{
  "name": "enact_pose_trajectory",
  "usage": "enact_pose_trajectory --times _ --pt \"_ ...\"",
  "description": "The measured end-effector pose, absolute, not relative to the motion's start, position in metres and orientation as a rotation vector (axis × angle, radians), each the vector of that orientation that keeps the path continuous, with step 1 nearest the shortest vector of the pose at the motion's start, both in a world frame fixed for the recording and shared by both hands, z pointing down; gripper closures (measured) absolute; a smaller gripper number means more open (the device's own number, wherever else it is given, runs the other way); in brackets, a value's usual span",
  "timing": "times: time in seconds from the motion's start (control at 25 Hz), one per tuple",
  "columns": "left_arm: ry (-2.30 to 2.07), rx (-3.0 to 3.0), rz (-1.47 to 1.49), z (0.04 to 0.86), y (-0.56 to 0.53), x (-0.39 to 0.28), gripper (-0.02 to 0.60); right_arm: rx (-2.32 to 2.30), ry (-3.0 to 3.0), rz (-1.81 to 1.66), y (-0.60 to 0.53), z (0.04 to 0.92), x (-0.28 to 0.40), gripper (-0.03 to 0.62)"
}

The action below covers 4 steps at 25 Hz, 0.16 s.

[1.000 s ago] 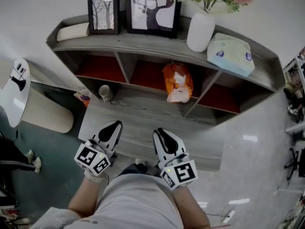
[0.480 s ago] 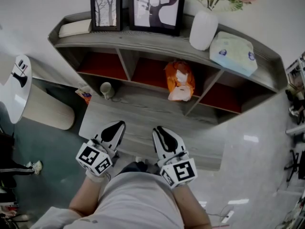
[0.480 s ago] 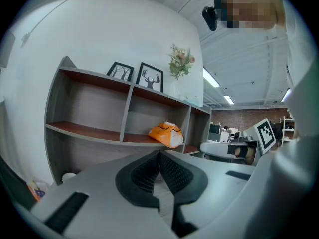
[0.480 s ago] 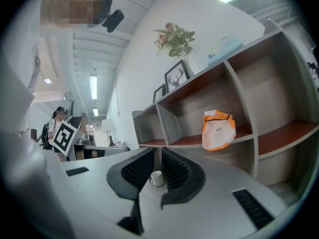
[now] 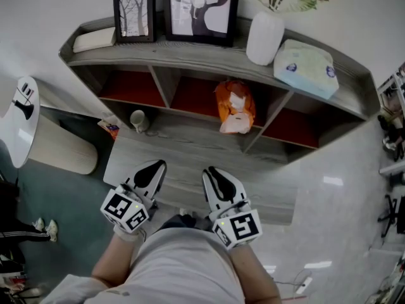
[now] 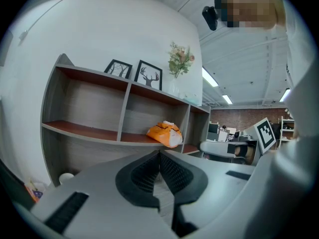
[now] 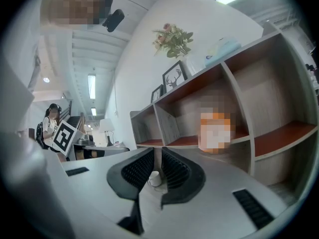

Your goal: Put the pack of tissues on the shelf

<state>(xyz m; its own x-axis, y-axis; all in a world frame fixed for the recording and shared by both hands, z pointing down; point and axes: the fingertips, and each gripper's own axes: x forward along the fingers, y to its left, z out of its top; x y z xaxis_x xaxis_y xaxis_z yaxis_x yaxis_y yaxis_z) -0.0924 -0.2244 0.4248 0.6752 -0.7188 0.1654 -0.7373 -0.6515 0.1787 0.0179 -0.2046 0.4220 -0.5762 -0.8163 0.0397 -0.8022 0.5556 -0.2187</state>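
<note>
Two picture frames: tree print (image 5: 135, 12) and deer print (image 5: 199, 8), upright at the upper left and upper centre of the head view, at the back of the shelf (image 5: 190, 50) top board.
Left gripper (image 5: 157, 165): lower centre-left, in front of the person's body. Jaws fully closed, pad against pad, with nothing between them.
Right gripper (image 5: 211, 171): lower centre, beside the left one. Jaws drawn together to a hairline slit and empty; the cup seen through the slit stands far off, low on the shelf unit.
Orange bag (image 5: 235, 108): middle compartment, centre of the frame.
White vase (image 5: 264, 38): top board, upper centre-right, holding flowers.
Pack of tissues (image 5: 305, 69): upper right, lying flat on the top board just beside the vase and well apart from both grippers.
Task status (judgement): the pack appears to be already placed on the shelf.
Handling (judgement): probably light, soft and compressible. The film wrap is likely slippery and will dent under hard pressure, but it is not fragile.
Grip point (judgement): take it across the short width at mid-length, from the open front edge. Jaws must start wide and close only until the wrap gives slightly. Keep clear of the vase on its left.
</note>
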Motion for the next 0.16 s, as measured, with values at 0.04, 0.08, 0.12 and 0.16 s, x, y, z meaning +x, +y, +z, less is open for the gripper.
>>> enact_pose_trajectory --times 0.04,0.08,0.12,0.16 --pt "-1.173 2.659 0.118 0.4251 -0.2248 -0.0921 0.565 -1.414 2.711 -0.323 -0.2052 0.4216 0.0183 0.538" --pt "-1.171 2.659 0.118 0.4254 -0.2253 -0.0917 0.565 -1.415 2.71 -0.318 -0.2058 0.4212 0.0186 0.539" --pt "-1.169 2.66 0.119 0.4258 -0.2257 -0.0913 0.565 -1.416 2.71 -0.315 -0.2063 0.4211 0.019 0.539" --pt "-1.167 2.66 0.121 0.4261 -0.2262 -0.0908 0.565 -1.417 2.71 -0.313 -0.2067 0.4211 0.0194 0.539"
